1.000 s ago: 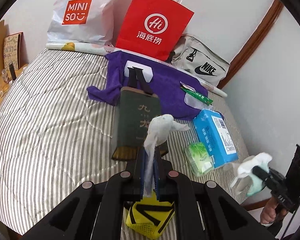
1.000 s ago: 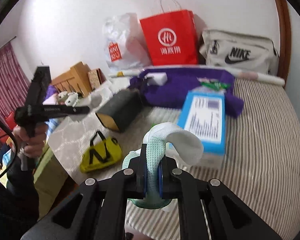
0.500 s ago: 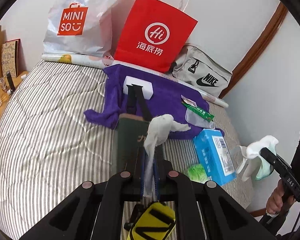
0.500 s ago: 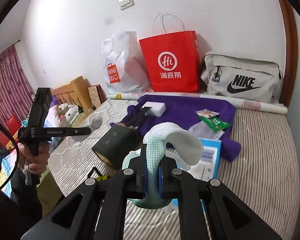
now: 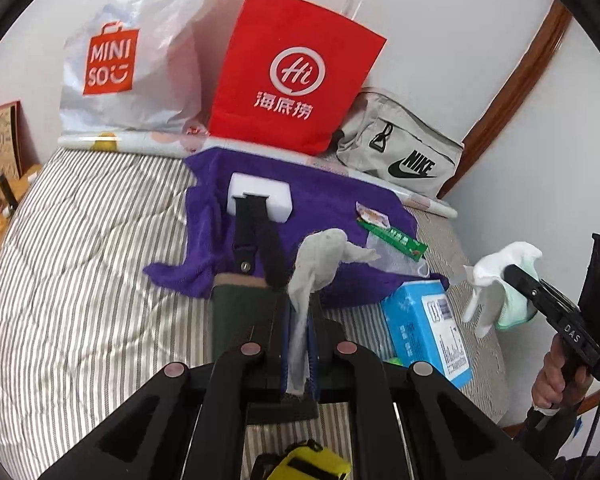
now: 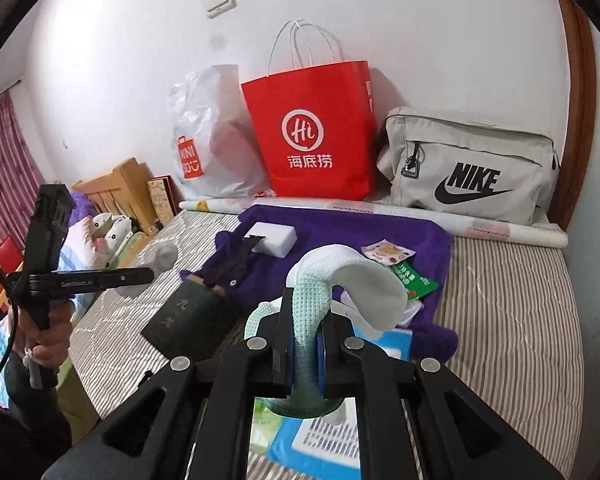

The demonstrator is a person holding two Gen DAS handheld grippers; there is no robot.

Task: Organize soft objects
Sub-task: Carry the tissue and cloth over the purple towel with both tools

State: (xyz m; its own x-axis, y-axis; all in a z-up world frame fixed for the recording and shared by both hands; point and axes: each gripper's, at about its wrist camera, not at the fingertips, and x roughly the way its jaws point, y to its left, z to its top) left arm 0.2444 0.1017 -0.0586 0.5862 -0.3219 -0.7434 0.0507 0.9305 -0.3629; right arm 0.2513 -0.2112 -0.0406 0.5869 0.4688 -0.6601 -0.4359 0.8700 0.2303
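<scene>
Left wrist: tool (image 5: 299, 312) pinching grey sock (image 5: 320, 256).

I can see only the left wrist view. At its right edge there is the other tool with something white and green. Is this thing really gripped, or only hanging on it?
Observer: It is gripped. In the right wrist view the right tool is shut on a mint and white sock, pinched between both pads.
Operator: My own tool hides the dark green case. Is anything printed on it?
Observer: Yes, the dark green case has gold characters on its cover.
Operator: What is past the far left side of the bed?
Observer: A spotted plush toy lies beside a wooden headboard.
</scene>
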